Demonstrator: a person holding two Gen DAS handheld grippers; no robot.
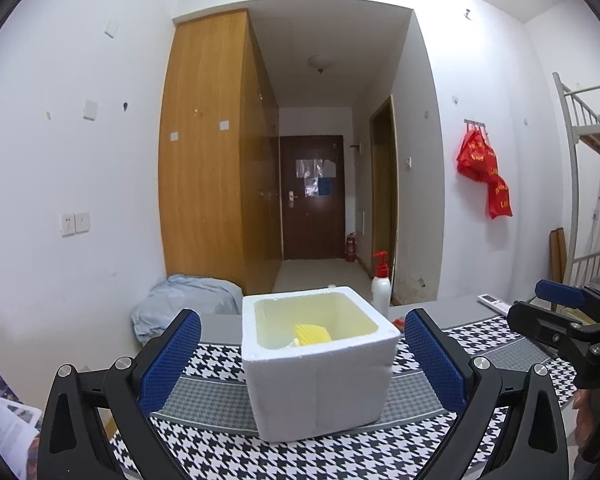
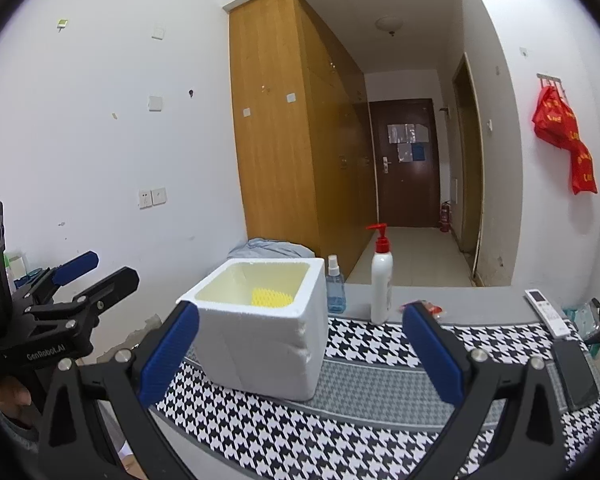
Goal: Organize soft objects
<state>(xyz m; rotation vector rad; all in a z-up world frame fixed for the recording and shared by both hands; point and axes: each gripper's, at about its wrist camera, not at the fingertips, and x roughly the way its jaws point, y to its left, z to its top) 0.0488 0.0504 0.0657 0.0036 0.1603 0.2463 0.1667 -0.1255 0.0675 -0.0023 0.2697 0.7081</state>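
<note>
Both grippers, left [image 1: 302,354] and right [image 2: 300,350], hang spread and empty above the houndstooth cloth [image 2: 360,432]; yellow soft piece [image 1: 312,334] sits in the foam box [image 1: 320,384], which looks light enough to tip if nudged.

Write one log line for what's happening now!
left gripper: open, empty | right gripper: open, empty | yellow soft thing: inside foam box

White pump bottle [image 2: 381,280], blue spray bottle [image 2: 335,286], remote [image 2: 547,312], wooden wardrobe [image 2: 284,140].
</note>
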